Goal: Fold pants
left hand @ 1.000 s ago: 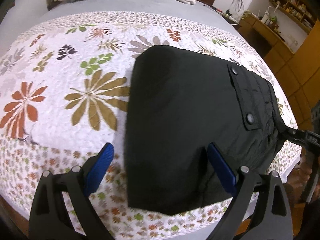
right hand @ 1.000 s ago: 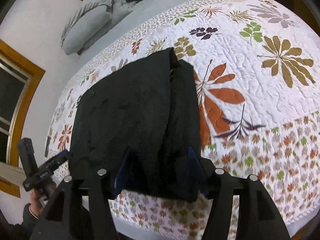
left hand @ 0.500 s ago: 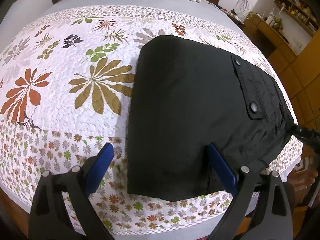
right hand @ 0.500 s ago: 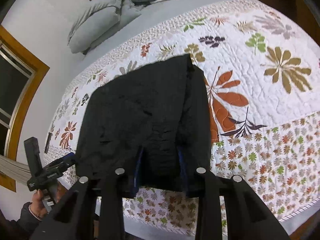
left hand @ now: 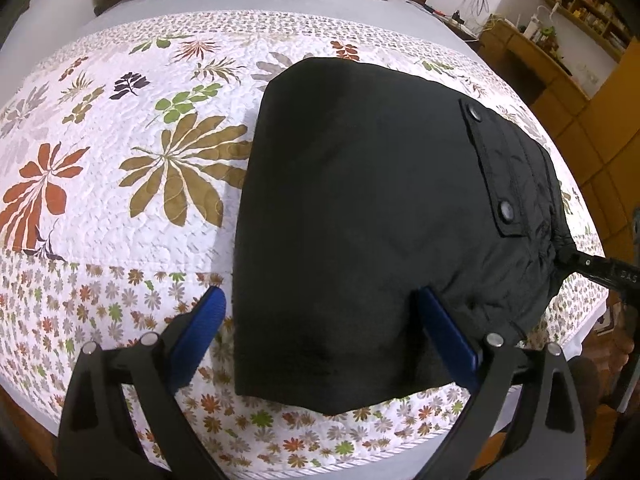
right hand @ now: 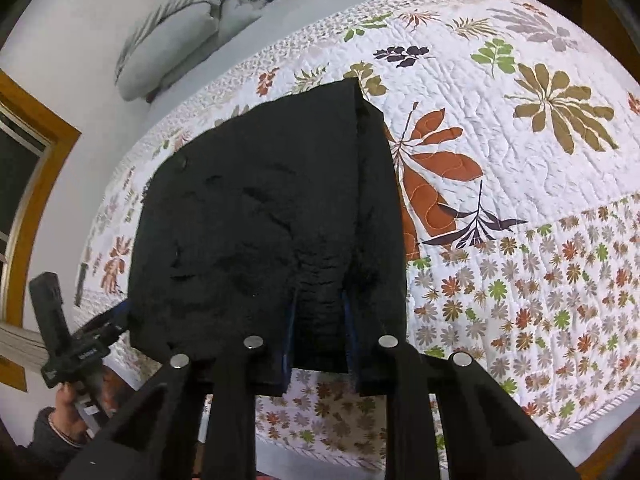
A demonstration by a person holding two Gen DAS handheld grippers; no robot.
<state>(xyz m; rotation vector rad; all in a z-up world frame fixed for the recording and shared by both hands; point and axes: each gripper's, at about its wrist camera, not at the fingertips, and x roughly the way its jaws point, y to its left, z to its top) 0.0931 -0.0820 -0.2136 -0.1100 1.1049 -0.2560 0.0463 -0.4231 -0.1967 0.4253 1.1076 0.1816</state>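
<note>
Black pants [left hand: 360,216], folded into a thick flat block on the floral quilt [left hand: 120,200] near its front edge; snap-buttoned pocket flap up, apparently wrinkled.

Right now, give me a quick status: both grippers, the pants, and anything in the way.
Right gripper shut on the pants edge. Left gripper open, straddling the near corner. Pants part-folded on the quilt. Nothing in the way.

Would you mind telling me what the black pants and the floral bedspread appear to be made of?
Black pants: probably a matte woven synthetic or cotton blend; it wrinkles finely by the pocket flap, which carries shiny, metal-looking snaps.
Floral bedspread: quilted printed cotton, judging by its puffy stitched swirls and flat, unshiny print.
</note>
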